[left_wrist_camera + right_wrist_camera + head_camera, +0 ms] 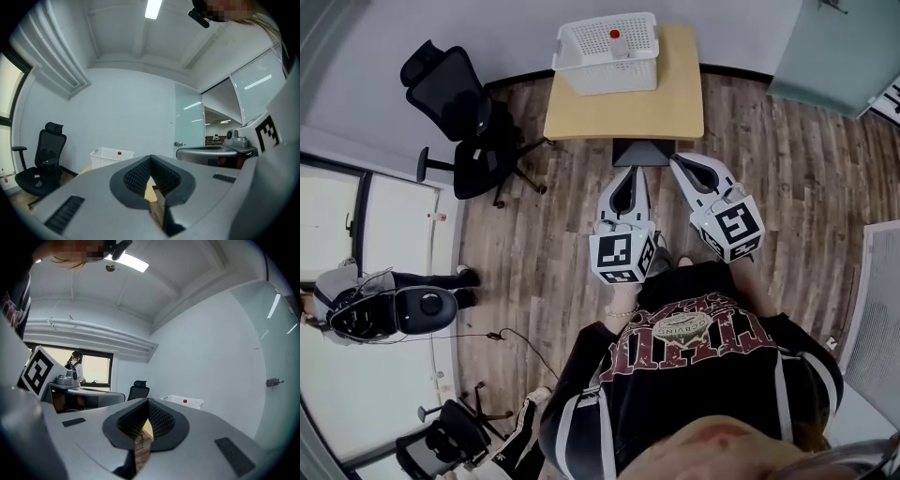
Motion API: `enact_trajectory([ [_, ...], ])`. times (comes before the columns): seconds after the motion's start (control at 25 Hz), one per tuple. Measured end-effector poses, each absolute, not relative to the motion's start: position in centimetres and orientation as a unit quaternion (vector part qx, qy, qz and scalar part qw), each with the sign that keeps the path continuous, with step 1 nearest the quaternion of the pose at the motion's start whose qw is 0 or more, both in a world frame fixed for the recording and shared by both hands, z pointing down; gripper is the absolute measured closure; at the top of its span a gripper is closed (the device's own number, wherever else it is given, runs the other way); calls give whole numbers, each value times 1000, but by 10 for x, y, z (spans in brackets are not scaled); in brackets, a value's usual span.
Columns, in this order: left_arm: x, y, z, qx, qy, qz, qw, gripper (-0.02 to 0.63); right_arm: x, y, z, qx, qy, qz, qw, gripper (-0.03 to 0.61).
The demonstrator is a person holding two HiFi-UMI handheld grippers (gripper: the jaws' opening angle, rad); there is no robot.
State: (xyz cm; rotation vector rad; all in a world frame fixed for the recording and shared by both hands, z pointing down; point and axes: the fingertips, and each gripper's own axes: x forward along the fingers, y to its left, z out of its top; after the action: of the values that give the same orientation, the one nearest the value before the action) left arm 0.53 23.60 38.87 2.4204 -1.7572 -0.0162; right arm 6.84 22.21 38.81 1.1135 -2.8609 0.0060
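Left gripper (628, 172): clenched, empty, short of the table's (623, 117) near edge.
Right gripper (681, 161): likewise.
Basket (607, 66): table's far side, ahead, nearer left gripper.

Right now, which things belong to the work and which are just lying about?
In hand: left gripper, right gripper, both shut and empty; ahead, white basket with red-capped bottle on wooden table.
Lying about: black office chair, second chair, bystander.

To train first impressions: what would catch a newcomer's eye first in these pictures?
The left gripper and right gripper, white with black-and-white marker cubes, jaws shut, hover over the wooden plank floor. Beyond them, a white plastic lattice basket sits on a light wooden table; a black office chair stands left.
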Motion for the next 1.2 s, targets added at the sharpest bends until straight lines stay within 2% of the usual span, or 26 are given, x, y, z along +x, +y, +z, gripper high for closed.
enact_trajectory([
  [1.2,-61,136,397,840,-536,-6,83,568,-12,127,397,399,-916,-3,49,560],
])
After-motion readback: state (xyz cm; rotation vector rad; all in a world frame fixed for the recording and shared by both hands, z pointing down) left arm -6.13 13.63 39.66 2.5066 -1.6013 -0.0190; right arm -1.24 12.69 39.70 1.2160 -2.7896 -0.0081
